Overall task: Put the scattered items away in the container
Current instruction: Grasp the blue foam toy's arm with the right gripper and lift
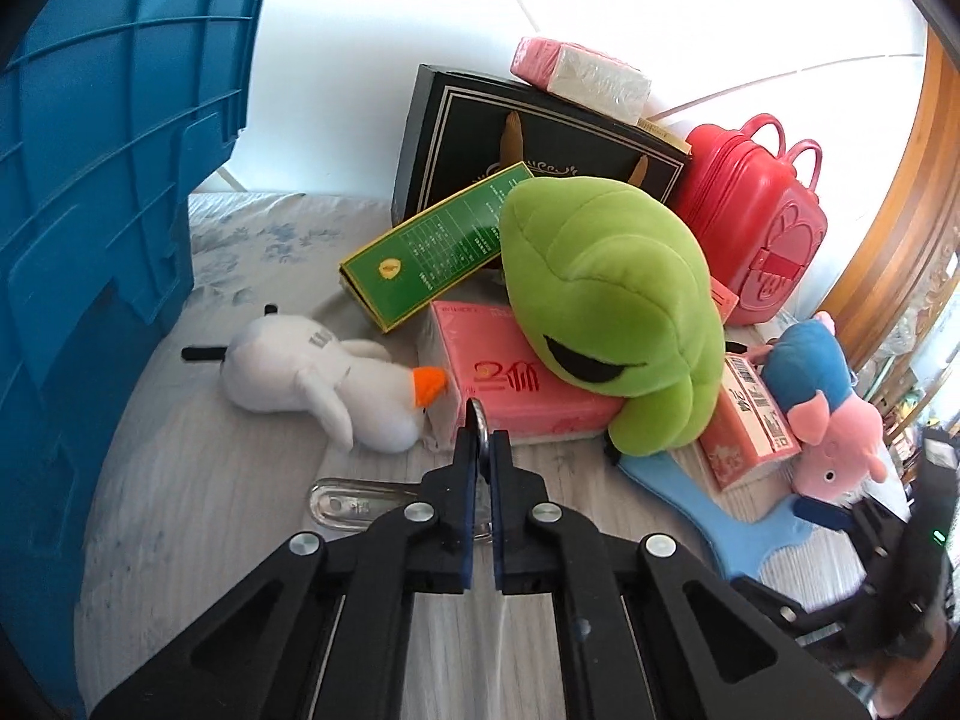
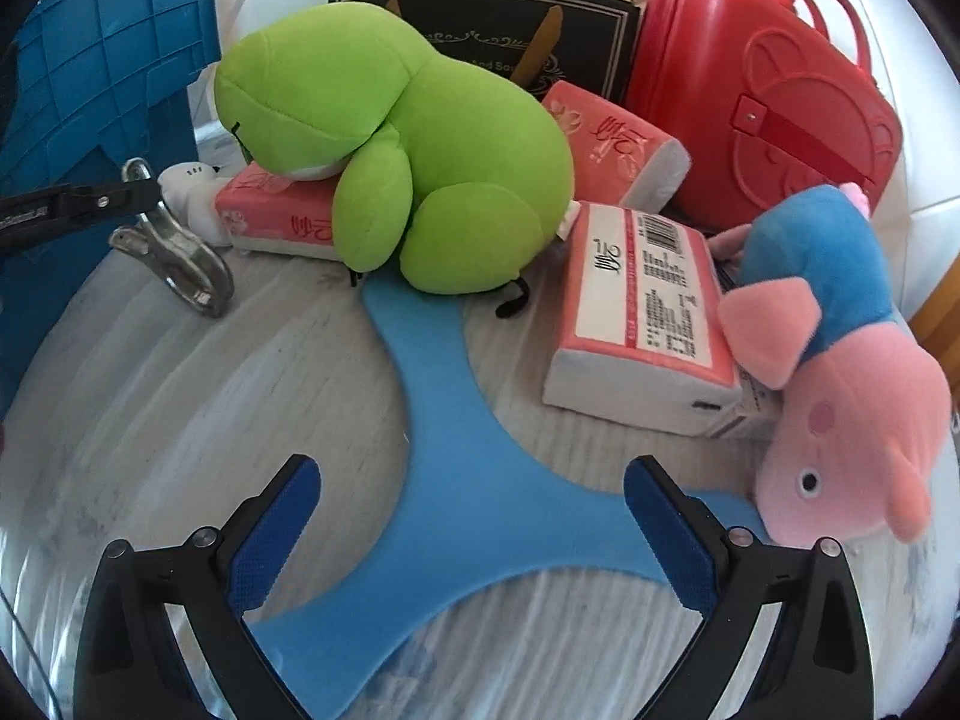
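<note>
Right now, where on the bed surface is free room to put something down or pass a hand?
Bare cloth lies between the blue crate, the white plush and the clear clip, which the left gripper holds. More lies below the blue foam piece, under the open right gripper. Crowded: around the green frog, tissue packs, pig plush and red case.

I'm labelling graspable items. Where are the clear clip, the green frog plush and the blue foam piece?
clear clip (image 2: pixel 180 264): right wrist view, on its lower transparent handle.
green frog plush (image 1: pixel 606 282): left wrist view, mid-head.
blue foam piece (image 2: pixel 468 468): right wrist view, central junction.
</note>
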A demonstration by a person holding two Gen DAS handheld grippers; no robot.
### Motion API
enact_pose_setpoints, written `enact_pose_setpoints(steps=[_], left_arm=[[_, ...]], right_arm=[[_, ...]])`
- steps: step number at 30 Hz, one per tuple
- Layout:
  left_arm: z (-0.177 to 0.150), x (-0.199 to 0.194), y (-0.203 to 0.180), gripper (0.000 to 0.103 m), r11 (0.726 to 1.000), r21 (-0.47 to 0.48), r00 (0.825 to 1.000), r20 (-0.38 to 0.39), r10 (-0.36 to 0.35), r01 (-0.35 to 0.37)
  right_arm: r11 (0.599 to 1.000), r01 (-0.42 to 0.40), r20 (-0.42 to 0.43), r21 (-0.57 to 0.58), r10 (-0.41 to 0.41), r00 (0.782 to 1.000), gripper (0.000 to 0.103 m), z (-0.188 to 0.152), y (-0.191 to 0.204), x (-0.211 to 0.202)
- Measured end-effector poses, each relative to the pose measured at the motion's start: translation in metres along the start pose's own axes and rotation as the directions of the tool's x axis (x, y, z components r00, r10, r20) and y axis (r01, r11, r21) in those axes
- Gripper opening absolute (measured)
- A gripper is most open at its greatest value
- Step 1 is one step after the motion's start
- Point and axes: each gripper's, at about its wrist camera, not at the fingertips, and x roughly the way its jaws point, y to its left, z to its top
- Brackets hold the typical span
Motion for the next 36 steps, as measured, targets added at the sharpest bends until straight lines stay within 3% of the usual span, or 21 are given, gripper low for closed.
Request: enact_pose_setpoints(steps=[2,4,9,14,25,36], left_arm=[[-0.006,-0.010,0.002,0.004,1.000,-0.005,1.000,0.004,-0.007,0.007],[-0.012,-0.019,0.004,0.004,1.000,-0.007,1.000,0.003,-0.016,0.016],[-0.022,-0.034,0.001,0.004,0.999,0.014,0.999,0.005,-0.032,0.032],[-0.023,-0.040,-0.001,0.004,0.999,0.025,0.999,0.009,-0.036,0.036],[-0.019,-0.053,-0.012,0.004,0.998,0.036,0.999,0.000,-0.054,0.053],[-0.017,-0.079,-0.029,0.004,0.995,0.066,0.997,-0.017,-0.077,0.078]], right_arm=[[1.000,-0.015,-0.010,-0.027,0.014,1.000,0.102,0.007,0.000,0.014],[0.998,-0.042,-0.012,-0.054,0.042,0.999,0.094,0.012,0.001,0.023],[0.988,-0.147,-0.055,-0.036,0.145,0.988,0.055,0.018,-0.007,0.043],[0.978,-0.209,-0.070,-0.009,0.207,0.976,0.039,0.021,-0.015,0.046],[0.982,-0.184,-0.065,-0.043,0.181,0.981,0.037,0.008,0.013,0.011],[0.992,-0.121,-0.048,0.031,0.122,0.991,0.036,-0.015,0.012,-0.036]])
